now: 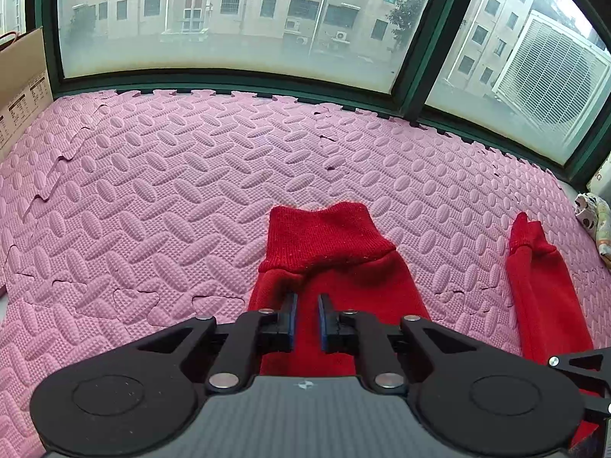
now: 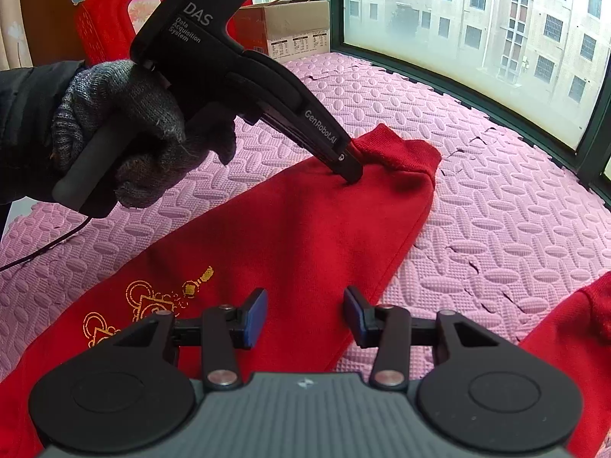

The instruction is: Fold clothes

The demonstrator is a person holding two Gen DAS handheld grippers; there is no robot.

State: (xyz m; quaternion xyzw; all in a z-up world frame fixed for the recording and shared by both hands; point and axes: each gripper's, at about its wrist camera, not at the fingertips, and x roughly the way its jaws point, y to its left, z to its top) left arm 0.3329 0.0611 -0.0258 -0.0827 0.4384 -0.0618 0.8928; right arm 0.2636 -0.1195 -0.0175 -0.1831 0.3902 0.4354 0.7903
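A red sweater (image 2: 267,236) with a gold print (image 2: 152,301) lies flat on the pink foam mat (image 1: 152,191). One sleeve ends in a ribbed cuff (image 1: 328,233). My left gripper (image 1: 307,297) points down onto this sleeve just behind the cuff, its jaws nearly together with red cloth pinched between them. In the right wrist view the left gripper (image 2: 349,171) digs into the puckered cloth, held by a gloved hand (image 2: 126,126). My right gripper (image 2: 305,297) hovers open above the sweater's lower sleeve edge, holding nothing. The other sleeve (image 1: 542,297) lies apart to the right.
A green window frame (image 1: 412,87) borders the mat's far side. A cardboard box (image 2: 290,26) and a red plastic stool (image 2: 110,19) stand at the mat's left end. A small patterned cloth (image 1: 595,221) lies at the right edge. A cable (image 2: 46,244) trails from the left handle.
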